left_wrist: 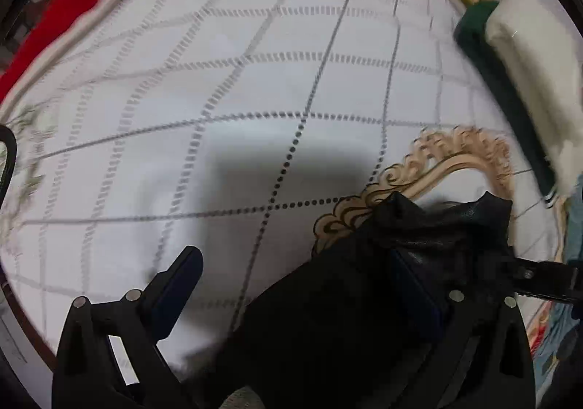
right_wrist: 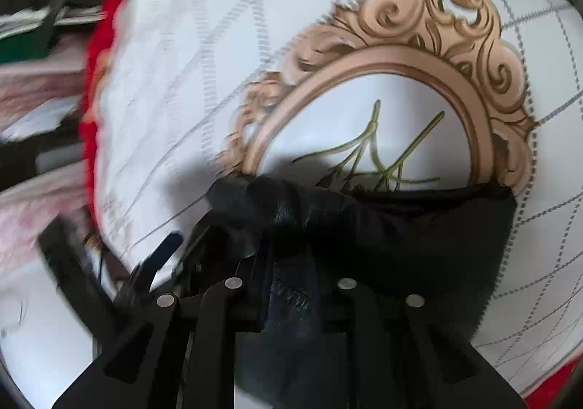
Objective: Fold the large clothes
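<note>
- The black garment (left_wrist: 328,318) lies bunched over a white sheet (left_wrist: 255,81), draped across the left gripper's (left_wrist: 302,285) right finger and running from the lower middle of the left view up toward the right.
- In the right view the garment (right_wrist: 419,237) spreads as a wide dark band whose long axis runs left to right, its top edge crossing the lower part of a printed oval frame (right_wrist: 419,44).
- The right gripper (right_wrist: 291,285) has its jaws narrow, closed on a gathered fold of the garment at its left end.
- The left gripper's jaws stand wide; its left finger (left_wrist: 178,285) is bare above the sheet, while cloth hides the right one, so a pinch cannot be told.
- The sheet carries a grid of grey dashed and solid lines, with the tan scrolled frame printed on it (left_wrist: 437,168); thin green stems (right_wrist: 382,154) show inside the oval.
- A red blanket (left_wrist: 47,26) with a pale floral pattern edges the sheet.
- A folded white and dark green cloth (left_wrist: 521,81) rests near the right edge of the left view.
- Both views are motion-blurred; the room past the bed at the left of the right view is too smeared to read.
</note>
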Action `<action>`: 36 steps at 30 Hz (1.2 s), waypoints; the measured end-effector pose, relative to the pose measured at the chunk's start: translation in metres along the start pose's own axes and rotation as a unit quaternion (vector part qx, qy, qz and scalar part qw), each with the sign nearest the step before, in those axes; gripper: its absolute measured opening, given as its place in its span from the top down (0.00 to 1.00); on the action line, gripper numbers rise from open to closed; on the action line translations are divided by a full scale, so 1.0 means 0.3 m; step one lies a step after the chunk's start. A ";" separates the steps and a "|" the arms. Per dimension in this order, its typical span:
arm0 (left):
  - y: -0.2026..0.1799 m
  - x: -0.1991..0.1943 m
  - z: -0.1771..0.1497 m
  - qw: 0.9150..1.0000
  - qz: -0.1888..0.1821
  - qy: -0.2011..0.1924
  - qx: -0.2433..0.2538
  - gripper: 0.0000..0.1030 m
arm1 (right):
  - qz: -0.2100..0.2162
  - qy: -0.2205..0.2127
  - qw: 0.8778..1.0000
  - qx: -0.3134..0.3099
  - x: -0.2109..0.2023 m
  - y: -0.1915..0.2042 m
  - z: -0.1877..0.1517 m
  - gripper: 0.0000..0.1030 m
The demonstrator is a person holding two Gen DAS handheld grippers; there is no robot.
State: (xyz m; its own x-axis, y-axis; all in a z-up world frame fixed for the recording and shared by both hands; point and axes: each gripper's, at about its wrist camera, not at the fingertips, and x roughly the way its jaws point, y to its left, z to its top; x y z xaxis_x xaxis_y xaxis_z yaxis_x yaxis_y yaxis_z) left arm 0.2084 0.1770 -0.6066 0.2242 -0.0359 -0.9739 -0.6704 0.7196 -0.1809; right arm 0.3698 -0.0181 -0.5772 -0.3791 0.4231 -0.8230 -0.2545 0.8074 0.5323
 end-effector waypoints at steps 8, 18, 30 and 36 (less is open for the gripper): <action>0.180 -0.251 -0.363 0.988 -0.040 -0.005 -0.151 0.00 | 0.074 -0.111 0.990 0.034 -0.219 -0.279 -0.360 0.00; 0.255 -0.064 -0.453 0.974 -0.058 0.031 -0.214 0.00 | 0.270 -0.058 0.961 0.030 0.094 -0.466 -0.331 0.04; 0.249 -0.044 -0.407 0.979 -0.064 0.020 -0.194 0.00 | 0.299 -0.002 0.954 0.001 0.220 -0.350 -0.289 0.00; 0.305 -0.088 -0.377 0.973 -0.071 -0.015 -0.220 0.09 | 0.315 -0.038 0.948 0.005 0.196 -0.256 -0.329 0.48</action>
State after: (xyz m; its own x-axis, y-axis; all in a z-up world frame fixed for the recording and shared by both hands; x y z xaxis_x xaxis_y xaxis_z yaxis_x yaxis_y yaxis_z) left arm 0.0610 0.1654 -0.6131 0.3526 -0.0885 -0.9316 -0.8676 0.3421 -0.3609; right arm 0.2791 -0.0959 -0.6468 -0.3875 0.8514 -0.3536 0.0097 0.3873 0.9219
